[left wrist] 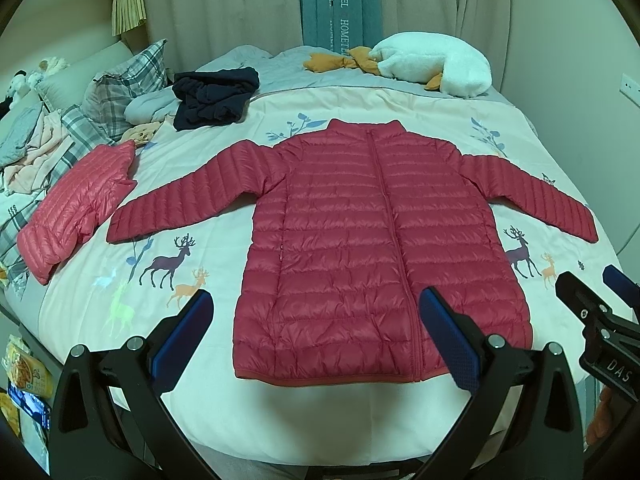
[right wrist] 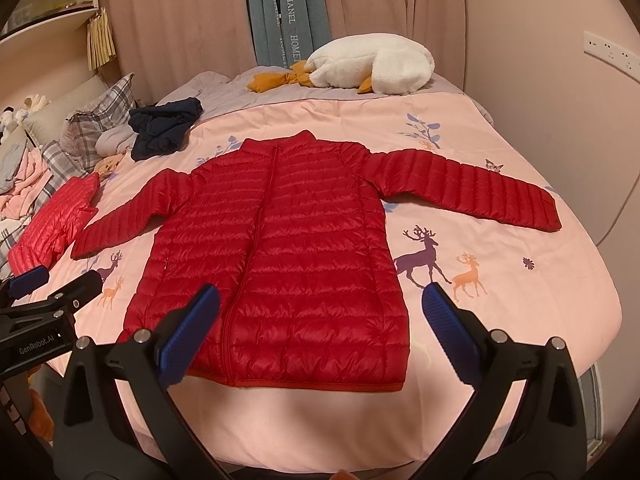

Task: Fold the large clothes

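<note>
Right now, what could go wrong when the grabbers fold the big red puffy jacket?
1. The red down jacket looks slick and puffy, so a thin pinch by the open left gripper or right gripper might slip off.
2. Its left sleeve cuff lies close to the folded pink jacket; swinging that sleeve in could drag the pink one.

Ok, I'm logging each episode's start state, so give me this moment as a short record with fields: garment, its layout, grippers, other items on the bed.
garment: red puffer jacket, zipped, front up
layout: flat on the deer-print duvet, both sleeves spread outward, hem nearest the cameras
left gripper: open, above the hem, holding nothing
right gripper: open, above the hem, holding nothing
other items: folded pink puffer jacket, dark navy garment, white plush goose, plaid pillows
</note>
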The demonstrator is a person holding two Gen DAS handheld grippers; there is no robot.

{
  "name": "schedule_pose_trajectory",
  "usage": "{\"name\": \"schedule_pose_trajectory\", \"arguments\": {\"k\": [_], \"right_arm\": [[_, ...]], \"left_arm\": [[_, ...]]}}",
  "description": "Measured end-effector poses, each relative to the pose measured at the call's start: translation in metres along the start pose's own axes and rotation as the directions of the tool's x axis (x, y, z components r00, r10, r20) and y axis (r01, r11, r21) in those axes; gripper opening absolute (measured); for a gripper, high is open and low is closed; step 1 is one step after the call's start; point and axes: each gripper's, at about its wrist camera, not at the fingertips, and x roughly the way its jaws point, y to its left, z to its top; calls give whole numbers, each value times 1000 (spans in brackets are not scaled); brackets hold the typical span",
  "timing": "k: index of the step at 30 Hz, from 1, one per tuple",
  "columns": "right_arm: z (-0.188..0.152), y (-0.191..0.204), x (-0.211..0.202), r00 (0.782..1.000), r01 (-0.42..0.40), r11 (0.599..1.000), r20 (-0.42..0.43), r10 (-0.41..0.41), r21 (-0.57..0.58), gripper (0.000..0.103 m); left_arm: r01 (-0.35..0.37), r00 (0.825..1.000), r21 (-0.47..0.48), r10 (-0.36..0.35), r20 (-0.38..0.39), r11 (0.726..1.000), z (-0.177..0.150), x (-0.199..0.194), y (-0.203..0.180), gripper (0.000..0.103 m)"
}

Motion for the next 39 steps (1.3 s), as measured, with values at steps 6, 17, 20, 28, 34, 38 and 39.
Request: {"name": "schedule_pose_trajectory", "arguments": {"k": [6, 17, 20, 28, 34, 38, 39], "right_arm": [[-2, 2, 1, 1000, 0, 1000, -1, 0, -2, 101], [-1, 2, 1, 1000, 1, 1000, -2, -1, -2, 101], [-1, 2, 1, 1000, -1, 1000, -4, 1, -2, 101], [-2, 2, 1, 1000, -1, 1000, -4, 1, -2, 101], [-2, 3, 1, 1000, -3, 1000, -4, 3, -2, 101], [-4, 4, 1, 1000, -3, 1000, -3, 3, -1, 101], [-3, 3, 1, 1000, -3, 1000, -3, 3, -1, 101]], "left_arm": [[-1, 1000, 1, 1, -2, 1000, -1, 0, 1, 102], [0, 1000, 1, 0, -3, 1000, -2, 1, 2, 102], [-1, 1000, 1, 1, -3, 1000, -3, 1, 2, 102], [0, 1000, 1, 0, -4, 1000, -3, 1, 2, 102], [-2, 1000, 3, 2, -5, 1000, -4, 1, 2, 102], [-1, 1000, 2, 1, -5, 1000, -3, 1, 2, 102], [-1, 1000, 2, 1, -5, 1000, -3, 1, 2, 102]]}}
